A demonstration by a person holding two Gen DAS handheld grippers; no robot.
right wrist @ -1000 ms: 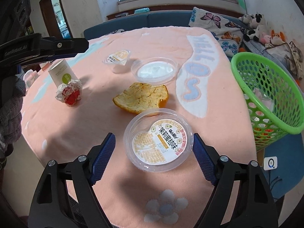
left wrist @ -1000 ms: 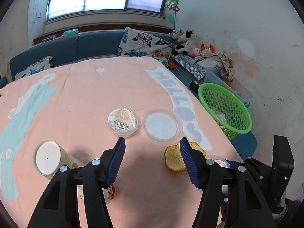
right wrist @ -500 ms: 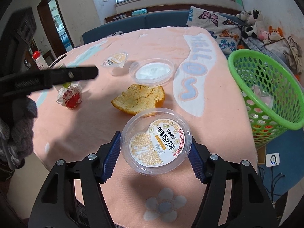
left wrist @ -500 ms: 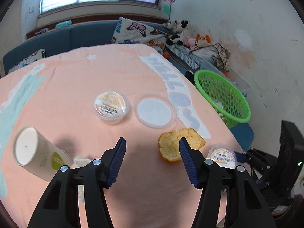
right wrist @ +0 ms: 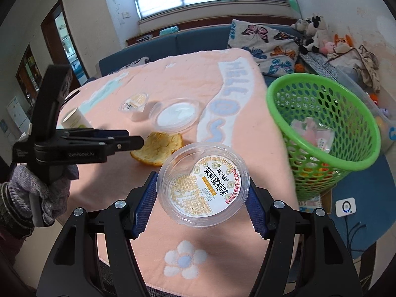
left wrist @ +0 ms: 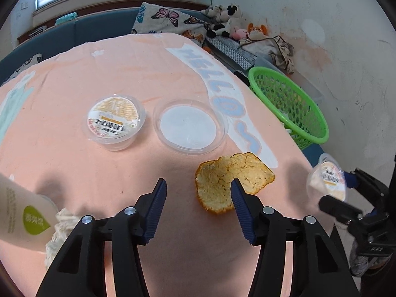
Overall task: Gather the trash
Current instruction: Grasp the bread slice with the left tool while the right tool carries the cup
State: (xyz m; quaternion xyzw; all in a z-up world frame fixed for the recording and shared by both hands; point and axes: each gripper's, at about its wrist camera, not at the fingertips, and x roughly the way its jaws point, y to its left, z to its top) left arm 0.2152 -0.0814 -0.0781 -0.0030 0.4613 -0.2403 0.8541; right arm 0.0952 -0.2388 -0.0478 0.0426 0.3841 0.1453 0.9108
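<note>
My right gripper (right wrist: 201,183) is shut on a clear jelly cup (right wrist: 205,185) with a printed lid and holds it above the pink tablecloth, left of the green mesh basket (right wrist: 309,163). In the left wrist view that cup (left wrist: 326,178) hangs past the table's right edge. My left gripper (left wrist: 198,185) points down at the cloth with its jaws closing. Its right fingertip overlaps the left edge of an orange peel (left wrist: 235,173), and mostly bare cloth lies between the pads. In the right wrist view it (right wrist: 137,143) shows side-on, beside the peel (right wrist: 160,146).
A second jelly cup (left wrist: 113,121) and a clear round lid (left wrist: 189,126) sit further back on the table. A paper cup (left wrist: 17,220) and a crumpled wrapper (left wrist: 59,230) lie at the left. The basket (left wrist: 292,104) holds some wrappers. A sofa with cushions stands behind.
My right gripper closed on the jelly cup and lifted it off the cloth. My left gripper sank and moved in on the orange peel, its jaws narrowing a little.
</note>
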